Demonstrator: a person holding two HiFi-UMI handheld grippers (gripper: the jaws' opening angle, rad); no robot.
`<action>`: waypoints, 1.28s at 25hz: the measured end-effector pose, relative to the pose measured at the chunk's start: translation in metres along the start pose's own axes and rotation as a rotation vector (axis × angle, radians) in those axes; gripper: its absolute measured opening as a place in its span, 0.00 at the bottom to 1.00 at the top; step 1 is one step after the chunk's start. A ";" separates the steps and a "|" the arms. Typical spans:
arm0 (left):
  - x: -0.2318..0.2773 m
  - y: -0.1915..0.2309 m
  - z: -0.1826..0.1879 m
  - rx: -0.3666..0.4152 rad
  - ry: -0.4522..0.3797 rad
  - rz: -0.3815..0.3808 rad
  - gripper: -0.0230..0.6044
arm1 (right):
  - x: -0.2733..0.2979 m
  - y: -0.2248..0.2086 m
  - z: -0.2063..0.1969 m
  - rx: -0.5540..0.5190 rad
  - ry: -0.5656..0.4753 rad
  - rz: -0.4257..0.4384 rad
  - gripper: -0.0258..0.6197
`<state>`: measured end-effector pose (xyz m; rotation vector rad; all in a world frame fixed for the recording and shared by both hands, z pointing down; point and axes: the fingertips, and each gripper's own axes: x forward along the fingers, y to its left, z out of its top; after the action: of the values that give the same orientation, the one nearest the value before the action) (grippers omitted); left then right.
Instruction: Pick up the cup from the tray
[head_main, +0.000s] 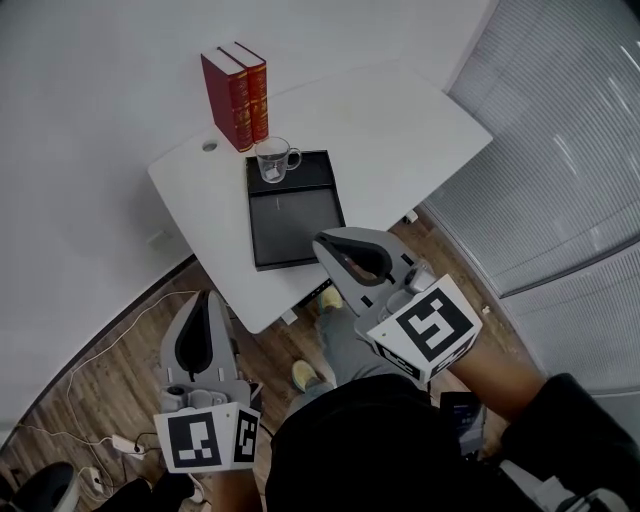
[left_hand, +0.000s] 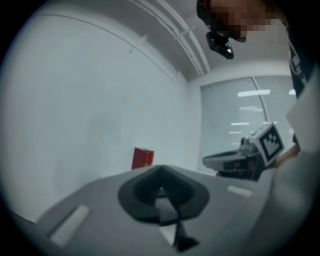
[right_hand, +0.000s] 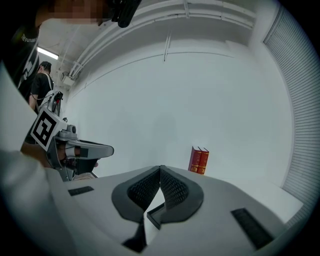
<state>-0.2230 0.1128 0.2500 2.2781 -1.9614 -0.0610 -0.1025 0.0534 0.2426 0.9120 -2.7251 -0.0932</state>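
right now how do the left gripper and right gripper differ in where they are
The right gripper reaches past the near edge of the table, and in the head view its tip shows over the near end of the tray. The left gripper hangs back over the wooden floor, short of the table. The right gripper is nearer the cup, the left gripper farther. Both are shut and hold nothing.

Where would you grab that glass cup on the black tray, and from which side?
Probably the handle, which sticks out to the right in the head view, or the near wall of the cup. It stands upright, with the books close behind it, so coming from the person's side over the tray looks clearest. The right gripper, now shut, would need to open first.
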 end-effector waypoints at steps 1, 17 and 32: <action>0.001 -0.001 0.000 0.003 0.001 0.001 0.03 | 0.001 -0.002 0.000 0.004 -0.003 0.000 0.06; 0.031 -0.004 0.012 0.066 0.013 0.010 0.03 | 0.025 -0.033 0.004 0.065 -0.073 0.010 0.06; 0.104 -0.014 0.012 0.085 0.050 -0.023 0.03 | 0.059 -0.095 -0.008 0.109 -0.060 0.010 0.06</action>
<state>-0.1950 0.0114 0.2424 2.3303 -1.9490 0.0781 -0.0897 -0.0580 0.2505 0.9383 -2.8136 0.0309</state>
